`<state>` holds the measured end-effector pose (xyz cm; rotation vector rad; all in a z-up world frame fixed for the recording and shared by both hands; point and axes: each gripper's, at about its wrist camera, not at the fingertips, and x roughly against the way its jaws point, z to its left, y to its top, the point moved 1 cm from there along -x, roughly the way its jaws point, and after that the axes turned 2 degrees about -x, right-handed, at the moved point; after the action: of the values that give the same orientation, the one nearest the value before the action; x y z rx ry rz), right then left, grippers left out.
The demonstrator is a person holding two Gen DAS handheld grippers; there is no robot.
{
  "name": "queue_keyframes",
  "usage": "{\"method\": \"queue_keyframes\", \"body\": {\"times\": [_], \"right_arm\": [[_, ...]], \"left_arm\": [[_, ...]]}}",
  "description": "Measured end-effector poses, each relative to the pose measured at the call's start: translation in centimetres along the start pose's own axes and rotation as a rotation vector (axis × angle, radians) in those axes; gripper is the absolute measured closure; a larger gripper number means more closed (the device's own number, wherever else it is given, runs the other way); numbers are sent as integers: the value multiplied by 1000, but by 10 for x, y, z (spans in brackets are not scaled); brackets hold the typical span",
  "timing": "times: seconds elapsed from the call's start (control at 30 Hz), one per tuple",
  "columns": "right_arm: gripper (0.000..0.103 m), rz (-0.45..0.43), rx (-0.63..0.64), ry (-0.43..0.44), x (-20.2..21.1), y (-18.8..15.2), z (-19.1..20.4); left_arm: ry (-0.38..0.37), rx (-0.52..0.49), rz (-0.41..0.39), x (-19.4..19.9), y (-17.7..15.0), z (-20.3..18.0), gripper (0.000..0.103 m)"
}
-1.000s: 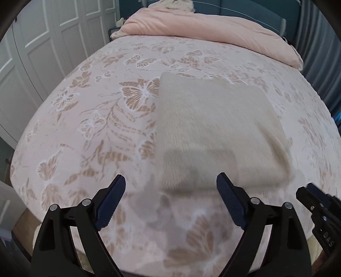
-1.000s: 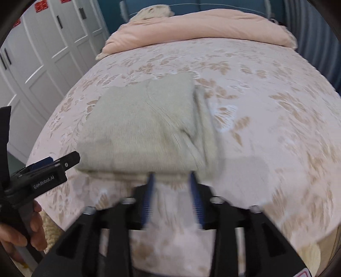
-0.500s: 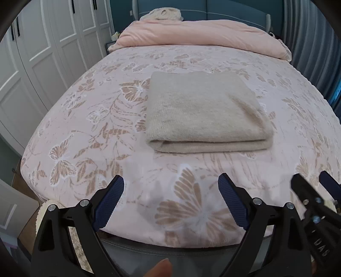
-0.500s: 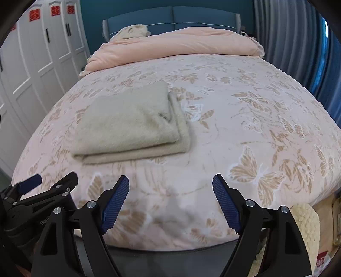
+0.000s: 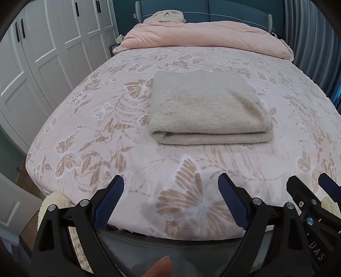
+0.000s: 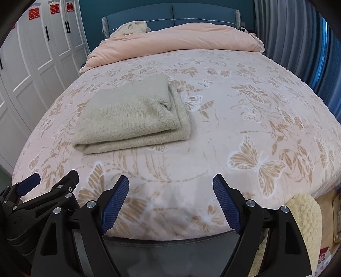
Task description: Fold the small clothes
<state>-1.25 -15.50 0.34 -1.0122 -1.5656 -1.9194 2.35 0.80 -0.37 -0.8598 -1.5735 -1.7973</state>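
A beige knitted garment (image 5: 207, 108) lies folded into a thick rectangle on the bed (image 5: 102, 136), left of the middle in the right wrist view, on a pink sheet printed with tan butterflies. Both the left gripper (image 5: 170, 204) and the right gripper (image 6: 170, 202) hang over the foot of the bed with jaws spread wide, holding nothing, well apart from the garment. A pink duvet (image 6: 174, 40) is bunched at the blue headboard (image 6: 170, 15). White wardrobe doors (image 5: 42, 55) line the left wall.
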Motion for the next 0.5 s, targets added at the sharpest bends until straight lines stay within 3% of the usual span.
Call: {"method": "queue_keyframes", "body": {"times": [0.5], "right_arm": [[24, -14, -8, -5, 5, 1, 3]], "left_arm": [[14, -6, -23, 7, 3, 2, 18]]}}
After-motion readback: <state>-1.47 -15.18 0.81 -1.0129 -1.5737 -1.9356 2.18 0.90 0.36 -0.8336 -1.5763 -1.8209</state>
